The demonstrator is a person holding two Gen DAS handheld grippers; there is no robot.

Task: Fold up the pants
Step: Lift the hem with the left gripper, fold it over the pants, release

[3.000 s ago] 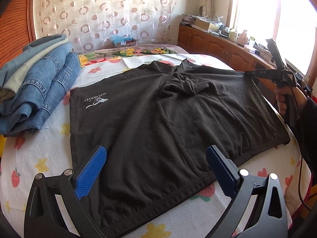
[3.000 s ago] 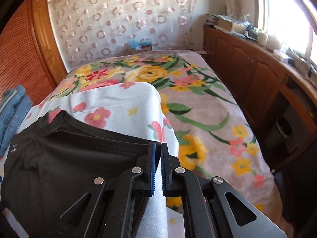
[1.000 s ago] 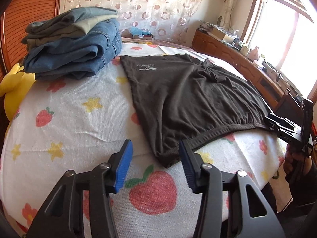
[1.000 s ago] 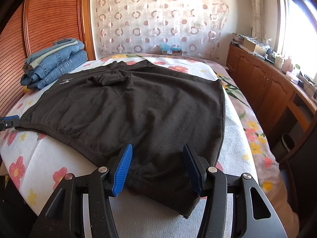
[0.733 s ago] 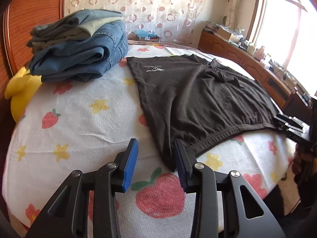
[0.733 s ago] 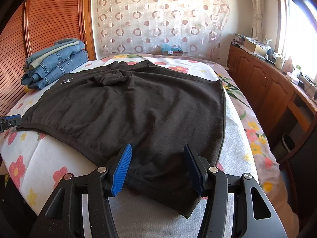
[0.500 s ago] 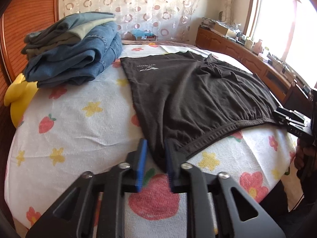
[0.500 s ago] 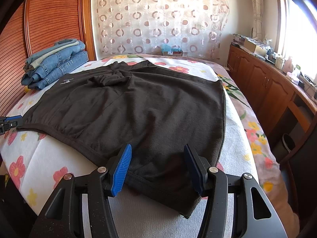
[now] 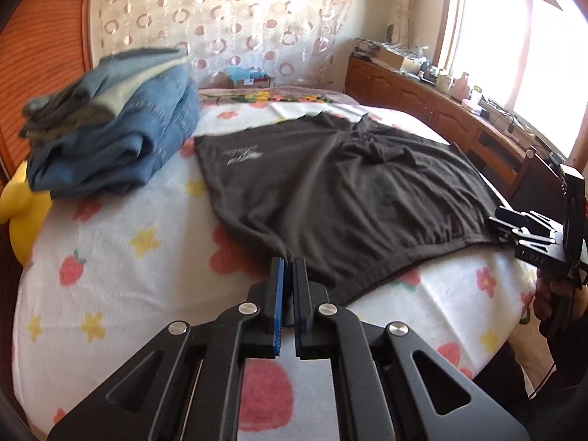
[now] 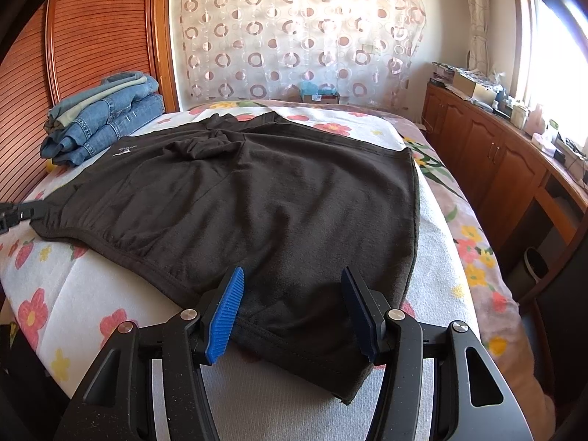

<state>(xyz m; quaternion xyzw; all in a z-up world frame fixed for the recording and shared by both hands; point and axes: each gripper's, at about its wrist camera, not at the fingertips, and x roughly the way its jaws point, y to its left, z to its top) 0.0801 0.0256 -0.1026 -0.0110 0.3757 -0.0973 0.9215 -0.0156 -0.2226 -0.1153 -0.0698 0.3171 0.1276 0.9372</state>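
Denim stack (image 9: 110, 125) sits just beside black pants (image 9: 330, 191)

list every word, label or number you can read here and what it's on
"OAS": white print on the body of the right tool, as far as it can be made out.
White logo on the black pants: too small or blurred to read.
Box label by the curtain: too small to read.
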